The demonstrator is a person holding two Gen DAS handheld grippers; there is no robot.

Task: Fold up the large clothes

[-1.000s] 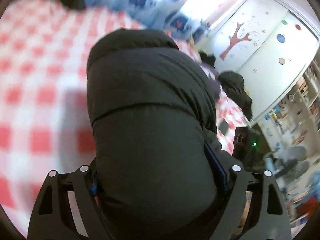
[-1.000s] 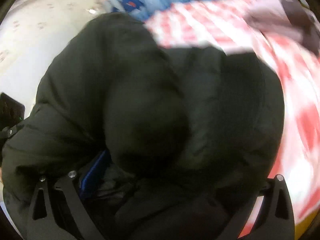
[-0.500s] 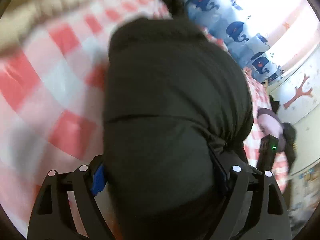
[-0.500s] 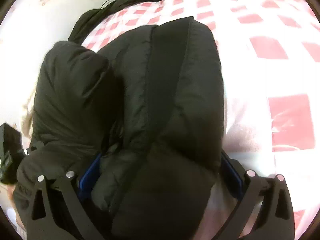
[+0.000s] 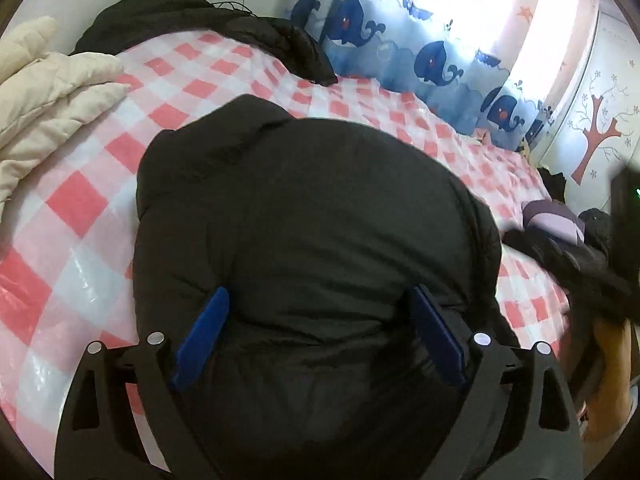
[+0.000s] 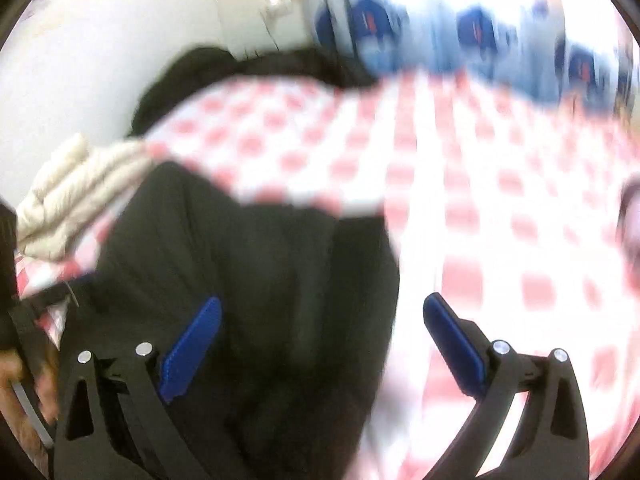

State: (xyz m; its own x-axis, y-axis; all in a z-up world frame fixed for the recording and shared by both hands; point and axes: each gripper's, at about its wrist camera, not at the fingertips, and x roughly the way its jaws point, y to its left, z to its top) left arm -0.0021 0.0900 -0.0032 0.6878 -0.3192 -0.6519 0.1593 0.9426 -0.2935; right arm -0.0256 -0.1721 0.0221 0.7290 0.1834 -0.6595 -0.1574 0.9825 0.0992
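1. Lying folded on the red-and-white checked bedspread (image 5: 84,200): the bulky black padded jacket (image 5: 312,216), a rounded bundle in mid-bed.
2. Left gripper (image 5: 320,320): jaws opening. Jacket bulk sits between the blue pads (image 5: 202,332); both pads lie against the fabric, so it looks gripped on the jacket, wide.
3. Right gripper (image 6: 320,336): jaws released, spread wide. Left pad is against the jacket's edge (image 6: 248,280); right pad hangs over bare bedspread (image 6: 500,240). Nothing pinched.
4. Right view is motion-blurred; fine contact there is hard to tell.
5. Cream quilted coat (image 5: 44,92) lies at the bed's left edge, apart from the bundle.
6. Another dark garment (image 5: 192,12) lies along the far side by the whale-print curtain (image 5: 432,60).
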